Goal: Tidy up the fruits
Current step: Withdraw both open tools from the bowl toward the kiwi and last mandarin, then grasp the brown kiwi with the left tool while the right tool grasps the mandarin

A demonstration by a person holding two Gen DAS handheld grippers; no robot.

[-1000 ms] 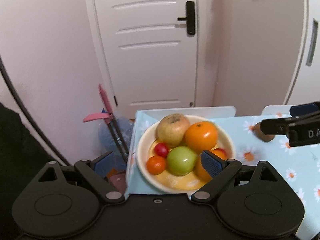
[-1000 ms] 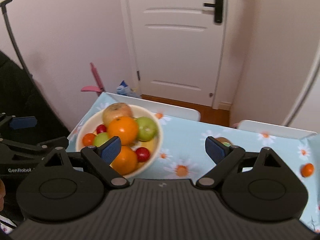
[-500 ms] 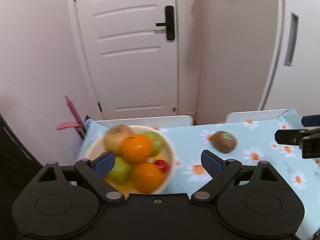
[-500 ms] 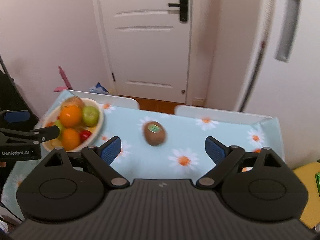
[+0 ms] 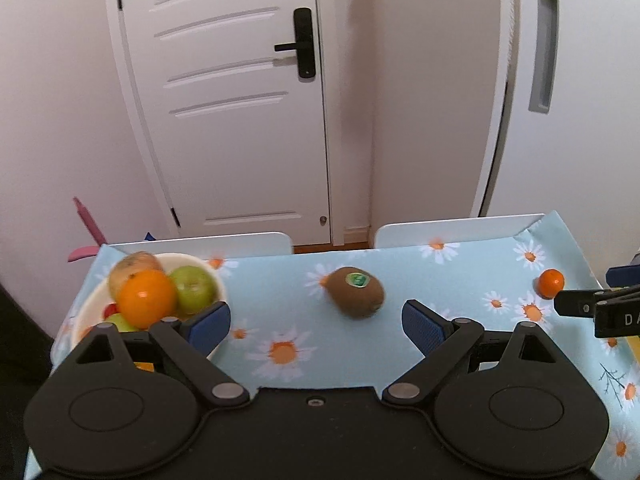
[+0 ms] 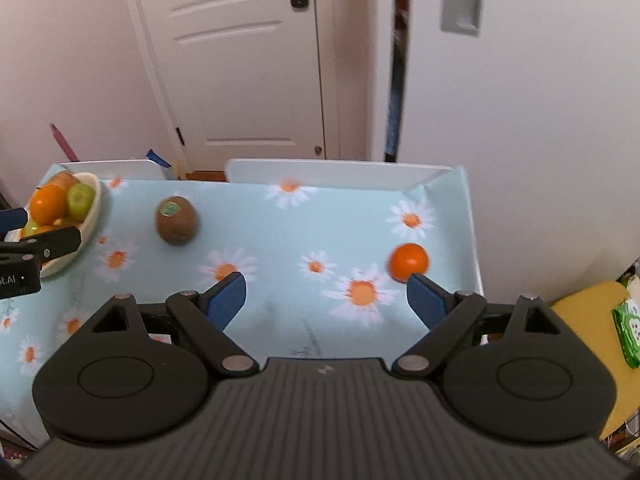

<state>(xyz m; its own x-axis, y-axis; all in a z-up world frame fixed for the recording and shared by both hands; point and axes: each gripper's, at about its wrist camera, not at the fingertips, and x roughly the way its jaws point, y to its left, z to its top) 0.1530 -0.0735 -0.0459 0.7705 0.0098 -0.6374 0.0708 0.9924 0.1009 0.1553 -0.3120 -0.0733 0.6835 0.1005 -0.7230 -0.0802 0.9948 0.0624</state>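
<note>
A cream bowl (image 5: 94,300) (image 6: 94,216) piled with oranges, green apples and small red fruits sits at the table's far left. A brown kiwi (image 5: 354,292) (image 6: 176,220) with a green sticker lies loose on the daisy-print cloth. A small orange (image 5: 551,282) (image 6: 409,262) lies near the right edge. My left gripper (image 5: 316,322) is open, hovering just short of the kiwi, nothing between its fingers. My right gripper (image 6: 326,294) is open too, its right fingertip (image 6: 424,294) just in front of the small orange.
The light blue tablecloth (image 6: 320,232) covers a small table with white chair backs (image 6: 340,174) behind it. A white door (image 5: 240,100) stands beyond. A yellow stool (image 6: 592,340) with a green packet (image 6: 630,330) sits right of the table.
Both grippers have swept to the right. The bowl slid from centre to the left of each view, and the kiwi and small orange came into sight. Both stayed open.
</note>
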